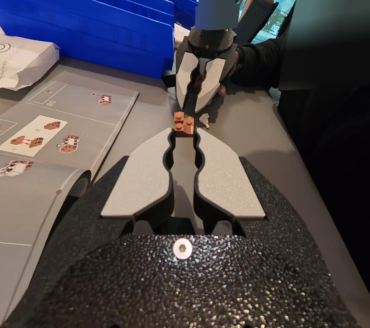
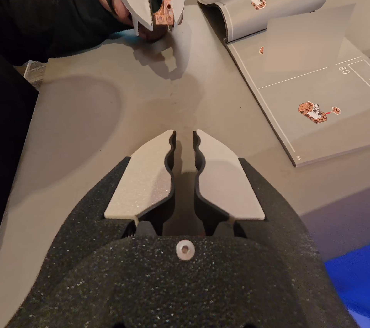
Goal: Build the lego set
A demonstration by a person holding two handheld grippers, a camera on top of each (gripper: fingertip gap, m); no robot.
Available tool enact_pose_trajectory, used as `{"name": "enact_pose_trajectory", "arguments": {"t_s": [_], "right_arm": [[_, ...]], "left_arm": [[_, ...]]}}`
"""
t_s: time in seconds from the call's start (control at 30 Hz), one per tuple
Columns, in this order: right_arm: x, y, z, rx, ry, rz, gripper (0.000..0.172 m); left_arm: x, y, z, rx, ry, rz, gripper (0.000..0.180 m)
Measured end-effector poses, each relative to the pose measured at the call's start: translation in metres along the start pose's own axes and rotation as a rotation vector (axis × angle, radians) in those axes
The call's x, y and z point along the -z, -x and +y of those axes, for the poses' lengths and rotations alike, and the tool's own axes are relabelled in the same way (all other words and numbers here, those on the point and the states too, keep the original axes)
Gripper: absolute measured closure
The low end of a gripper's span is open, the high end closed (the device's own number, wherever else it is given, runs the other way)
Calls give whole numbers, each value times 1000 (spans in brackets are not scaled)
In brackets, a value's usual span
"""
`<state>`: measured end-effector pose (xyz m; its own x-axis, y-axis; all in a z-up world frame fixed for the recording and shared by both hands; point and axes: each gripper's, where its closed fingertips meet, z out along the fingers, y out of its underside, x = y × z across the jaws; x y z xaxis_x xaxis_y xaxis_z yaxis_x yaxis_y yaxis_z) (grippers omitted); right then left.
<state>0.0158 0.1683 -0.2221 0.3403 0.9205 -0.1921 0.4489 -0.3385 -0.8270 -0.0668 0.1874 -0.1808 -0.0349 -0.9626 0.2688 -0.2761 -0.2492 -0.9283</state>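
Left gripper (image 1: 184, 131) grips a brown brick assembly (image 1: 183, 125) at the frame centre, pads pressed on both sides; its lower part is hidden betw. the fingers, so brick count is unclear. Right gripper (image 2: 184, 131) hangs over bare grey counter (image 2: 80, 118), jaws slightly apart, nothing betw. them. One small white piece (image 1: 204, 119) lies just right of the assembly. One open instruction booklet (image 1: 66, 118) at left, blue bins (image 1: 86, 18) upper left, crumpled white paper (image 1: 24, 62) cut off at left edge.
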Motion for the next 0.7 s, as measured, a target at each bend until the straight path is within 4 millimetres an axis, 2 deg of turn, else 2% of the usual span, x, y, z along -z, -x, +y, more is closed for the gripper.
{"name": "enact_pose_trajectory", "arguments": {"t_s": [0.7], "right_arm": [[-1,1,1,-22,12,-28,155]], "left_arm": [[-1,2,2,-5,17,-25,164]]}}
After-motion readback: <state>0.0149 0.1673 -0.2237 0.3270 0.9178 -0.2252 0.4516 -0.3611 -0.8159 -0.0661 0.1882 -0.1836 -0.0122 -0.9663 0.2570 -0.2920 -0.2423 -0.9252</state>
